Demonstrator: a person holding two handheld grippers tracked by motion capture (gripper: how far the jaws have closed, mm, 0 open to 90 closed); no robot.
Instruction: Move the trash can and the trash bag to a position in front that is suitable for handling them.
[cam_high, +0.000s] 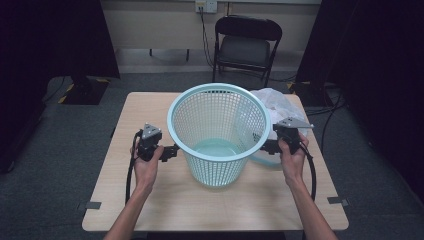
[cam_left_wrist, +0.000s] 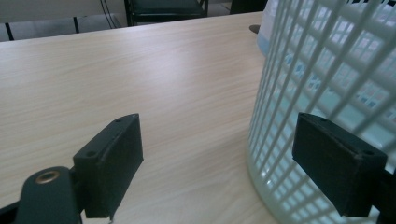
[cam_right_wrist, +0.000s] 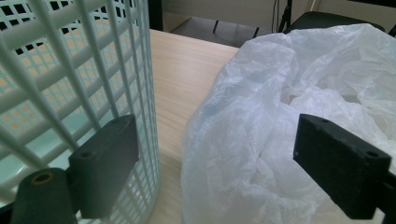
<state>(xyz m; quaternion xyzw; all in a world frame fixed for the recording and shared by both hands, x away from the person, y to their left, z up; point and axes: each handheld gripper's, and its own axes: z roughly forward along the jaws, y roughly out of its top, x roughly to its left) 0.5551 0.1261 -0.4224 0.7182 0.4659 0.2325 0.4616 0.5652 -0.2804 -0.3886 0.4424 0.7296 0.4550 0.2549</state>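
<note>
High view puts the pale teal mesh laundry basket (cam_high: 218, 131) upright in the middle of the wooden table (cam_high: 150, 195), mouth facing up, its long axis vertical and tapering toward the base. A crumpled clear plastic bag (cam_high: 277, 107) lies on the table just behind and to the right of it, touching the basket wall as far as I can tell.

My left gripper (cam_high: 171, 151) sits just beside the basket's left wall, jaws spread wide and holding nothing; in the left gripper view one jaw is against or very near the mesh (cam_left_wrist: 327, 70). My right gripper (cam_high: 266, 146) is likewise spread, between the basket and the bag (cam_right_wrist: 289, 121).

I judge that lining the basket has not begun: the bag is still outside and ungrasped.
</note>
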